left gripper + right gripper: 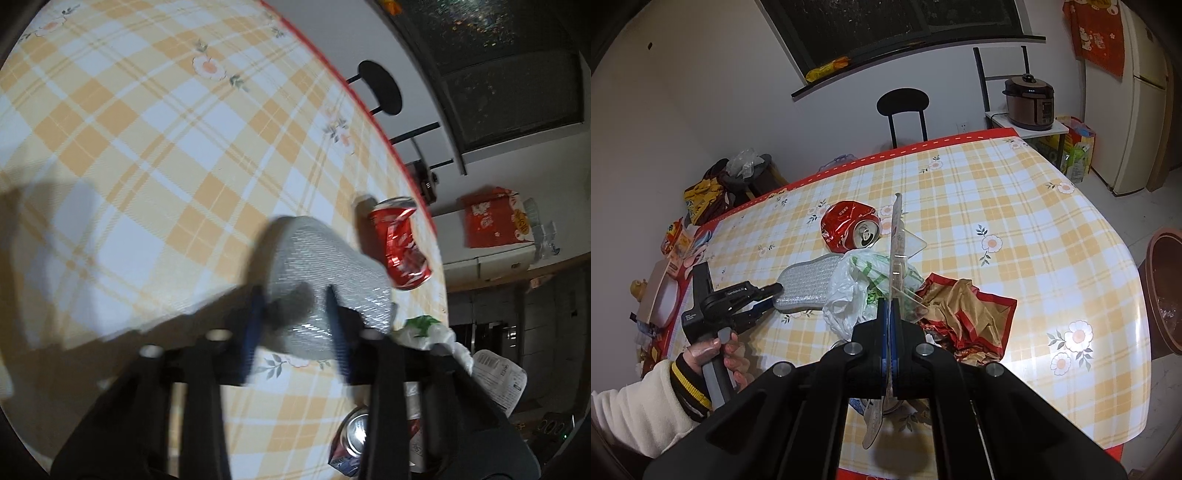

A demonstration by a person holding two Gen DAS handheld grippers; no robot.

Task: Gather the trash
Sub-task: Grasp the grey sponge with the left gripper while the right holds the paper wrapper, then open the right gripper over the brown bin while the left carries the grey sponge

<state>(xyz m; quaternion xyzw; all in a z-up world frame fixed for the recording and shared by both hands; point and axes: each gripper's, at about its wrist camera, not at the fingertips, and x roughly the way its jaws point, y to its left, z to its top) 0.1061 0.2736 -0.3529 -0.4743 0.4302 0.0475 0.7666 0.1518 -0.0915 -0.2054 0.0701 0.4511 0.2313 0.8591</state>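
Observation:
A grey mesh insole [328, 273] lies on the checked table; it also shows in the right wrist view [809, 284]. My left gripper [295, 291] is open with its blue fingers straddling the insole's near end; from the right wrist view it [768, 295] sits at the insole's left tip. A crushed red can [400, 245] [851, 226] lies beyond. My right gripper [891, 306] is shut on a clear plastic ruler-like sheet [897, 236], held edge-up over a white plastic bag [857, 288]. A red-gold wrapper [964, 314] lies to the right.
A second can [356, 430] and a white label pack [498, 380] lie near the table edge in the left wrist view. A black chair [903, 105] stands behind the table, a rice cooker [1028, 101] on a side stand, a brown pot [1163, 291] at right.

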